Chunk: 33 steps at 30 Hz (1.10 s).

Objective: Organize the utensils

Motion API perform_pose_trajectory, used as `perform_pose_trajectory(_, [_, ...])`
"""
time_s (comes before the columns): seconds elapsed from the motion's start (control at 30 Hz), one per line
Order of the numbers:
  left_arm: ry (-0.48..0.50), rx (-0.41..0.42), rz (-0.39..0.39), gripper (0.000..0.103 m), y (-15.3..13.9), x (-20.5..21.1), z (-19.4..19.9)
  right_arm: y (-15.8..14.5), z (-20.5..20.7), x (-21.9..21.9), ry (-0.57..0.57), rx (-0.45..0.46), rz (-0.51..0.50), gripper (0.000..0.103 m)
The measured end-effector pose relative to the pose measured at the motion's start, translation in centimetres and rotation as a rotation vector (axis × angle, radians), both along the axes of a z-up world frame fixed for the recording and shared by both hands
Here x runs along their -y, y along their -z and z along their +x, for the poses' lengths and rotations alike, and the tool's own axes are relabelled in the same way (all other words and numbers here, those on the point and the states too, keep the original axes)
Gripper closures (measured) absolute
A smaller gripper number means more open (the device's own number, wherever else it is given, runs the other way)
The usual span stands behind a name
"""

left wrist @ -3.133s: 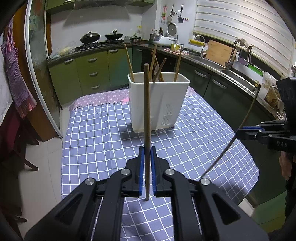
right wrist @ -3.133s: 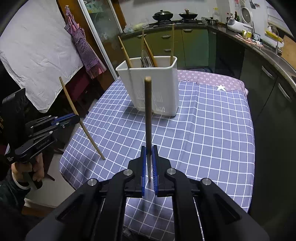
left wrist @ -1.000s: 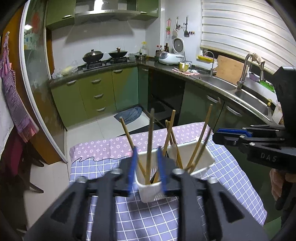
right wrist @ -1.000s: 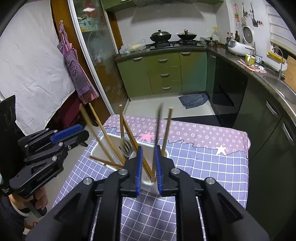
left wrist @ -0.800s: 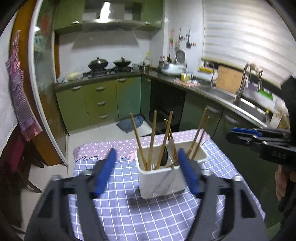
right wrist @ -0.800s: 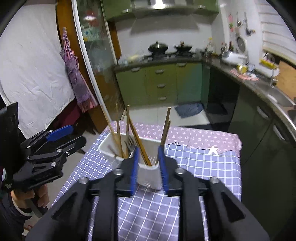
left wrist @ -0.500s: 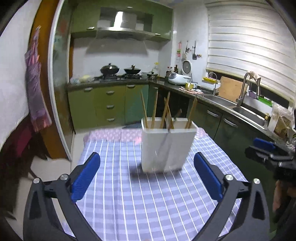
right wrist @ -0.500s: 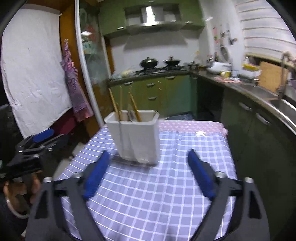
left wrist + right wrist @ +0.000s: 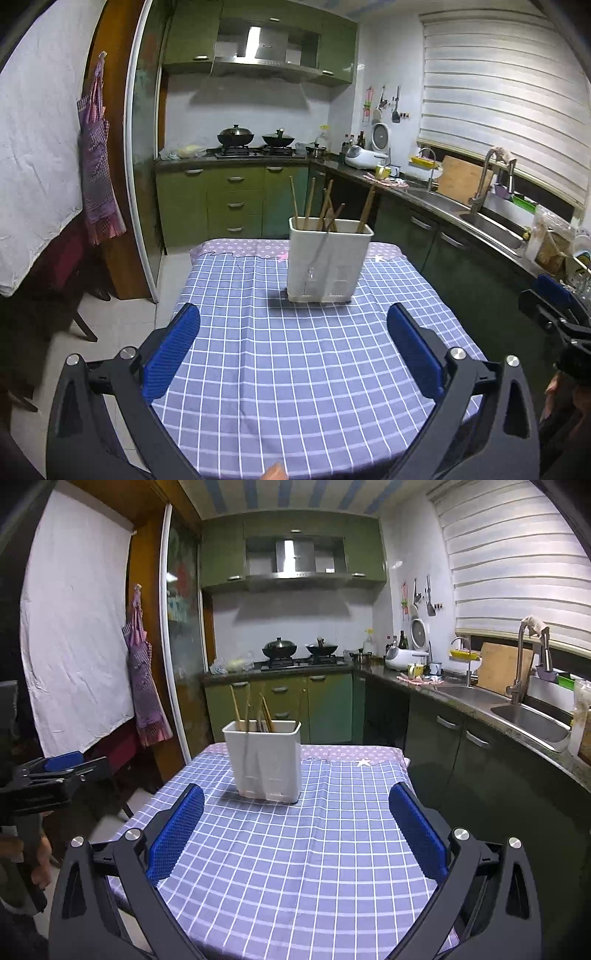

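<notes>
Chopsticks standing in white holder mid-bench. Left tool and right tool both spread wide, empty. Risk: tall, loosely leaning sticks may tip holder if nudged.

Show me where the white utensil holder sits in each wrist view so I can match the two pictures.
Left wrist view: the white utensil holder stands just right of centre, on the far half of the checked tablecloth.
Right wrist view: the white utensil holder stands left of centre, toward the cloth's far left.
Shared landmark: the two black woks on the stove behind it.
</notes>
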<state>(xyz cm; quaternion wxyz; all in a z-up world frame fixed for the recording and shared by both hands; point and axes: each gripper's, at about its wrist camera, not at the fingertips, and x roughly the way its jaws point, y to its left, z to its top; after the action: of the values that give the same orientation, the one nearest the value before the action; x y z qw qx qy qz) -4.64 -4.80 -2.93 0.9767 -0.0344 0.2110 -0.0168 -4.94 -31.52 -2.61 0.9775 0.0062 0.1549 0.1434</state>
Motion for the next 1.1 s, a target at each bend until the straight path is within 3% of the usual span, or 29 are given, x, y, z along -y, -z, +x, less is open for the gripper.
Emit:
perform_pose_trajectory(0.13, [-0.003,0.034,0.024,0.007,-0.9,0.4,-2.7,-0.6,-3.4,0.3,-0.003,0.008,0.005,0.004])
perform_pose_trajectory(0.4, [-0.044,0.049,0.014,0.007,-1.3,-0.8,-5.9,-0.8,-6.1,0.4,-0.008,0.028,0.024,0.004])
perform_pose_trajectory(1.1, [-0.012,-0.009,-0.037,0.007,0.2,-1.7,-4.8,-0.6,-5.4,-1.2,-0.009,0.026,0.004,0.004])
